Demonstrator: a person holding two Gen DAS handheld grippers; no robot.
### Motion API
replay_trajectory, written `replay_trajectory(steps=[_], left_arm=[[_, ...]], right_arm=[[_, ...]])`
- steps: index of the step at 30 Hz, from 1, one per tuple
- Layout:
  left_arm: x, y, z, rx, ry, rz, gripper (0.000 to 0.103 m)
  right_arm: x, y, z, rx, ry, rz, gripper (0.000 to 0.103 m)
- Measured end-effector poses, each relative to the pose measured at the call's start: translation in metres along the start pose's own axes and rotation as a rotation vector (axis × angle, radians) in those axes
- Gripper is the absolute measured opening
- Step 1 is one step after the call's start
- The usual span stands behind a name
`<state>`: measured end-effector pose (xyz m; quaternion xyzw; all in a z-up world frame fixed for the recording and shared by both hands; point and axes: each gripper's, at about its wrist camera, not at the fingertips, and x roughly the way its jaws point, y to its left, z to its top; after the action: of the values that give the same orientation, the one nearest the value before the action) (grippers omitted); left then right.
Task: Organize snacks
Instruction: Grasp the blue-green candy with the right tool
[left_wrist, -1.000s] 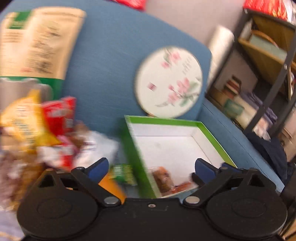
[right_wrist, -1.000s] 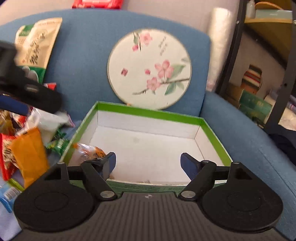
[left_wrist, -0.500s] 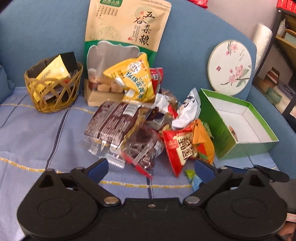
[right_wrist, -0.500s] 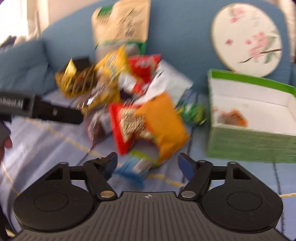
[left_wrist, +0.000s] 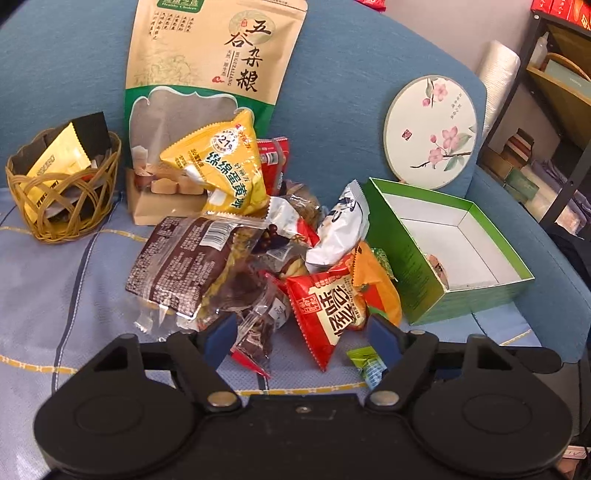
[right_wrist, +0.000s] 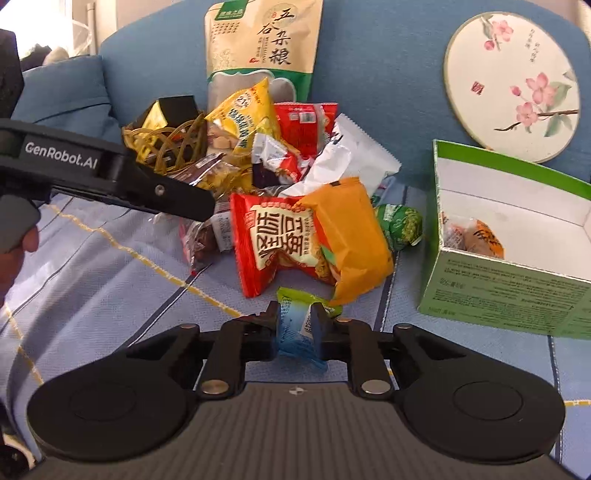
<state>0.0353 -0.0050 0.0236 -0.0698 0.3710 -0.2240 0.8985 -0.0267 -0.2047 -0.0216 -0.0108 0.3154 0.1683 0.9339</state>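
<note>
A pile of snack packets lies on a blue sofa seat, with a red packet (left_wrist: 328, 306) (right_wrist: 273, 240) and an orange packet (right_wrist: 347, 236) at its front. My right gripper (right_wrist: 294, 323) is shut on a small green and blue packet (right_wrist: 299, 317) (left_wrist: 365, 363) that lies on the seat in front of the pile. My left gripper (left_wrist: 299, 332) is open and empty, low over the near edge of the pile; it also shows in the right wrist view (right_wrist: 110, 177). A green box (left_wrist: 454, 254) (right_wrist: 509, 273) stands open to the right with one wrapped snack (right_wrist: 476, 240) inside.
A wicker basket (left_wrist: 62, 184) with a yellow sachet sits at the left. A tall grain pouch (left_wrist: 210, 74) leans on the backrest behind the pile. A round floral fan (left_wrist: 430, 131) leans behind the box. Shelves (left_wrist: 554, 110) stand at the far right.
Both grippers swung from the box back to the pile. My right gripper lowered and closed on the small green and blue packet. My left gripper came closer to the pile and stayed open.
</note>
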Motion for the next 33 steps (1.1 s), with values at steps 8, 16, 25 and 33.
replay_trajectory(steps=[8,16,25,33], left_arm=[[0.013,-0.019,0.012,0.01,0.012,-0.03,0.103],[0.028,-0.042,0.022,0.027,0.029,-0.087,0.103],[0.08,-0.064,0.034,0.047,0.09,-0.074,0.083],[0.085,-0.059,0.017,0.026,0.129,-0.093,0.062]], right_arm=[[0.01,0.001,0.0,0.038,-0.016,-0.017,0.101],[0.01,-0.002,-0.003,0.042,0.098,0.007,0.056],[-0.01,-0.027,-0.004,0.113,0.059,-0.045,0.056],[-0.02,-0.047,-0.017,0.167,0.068,-0.107,0.056]])
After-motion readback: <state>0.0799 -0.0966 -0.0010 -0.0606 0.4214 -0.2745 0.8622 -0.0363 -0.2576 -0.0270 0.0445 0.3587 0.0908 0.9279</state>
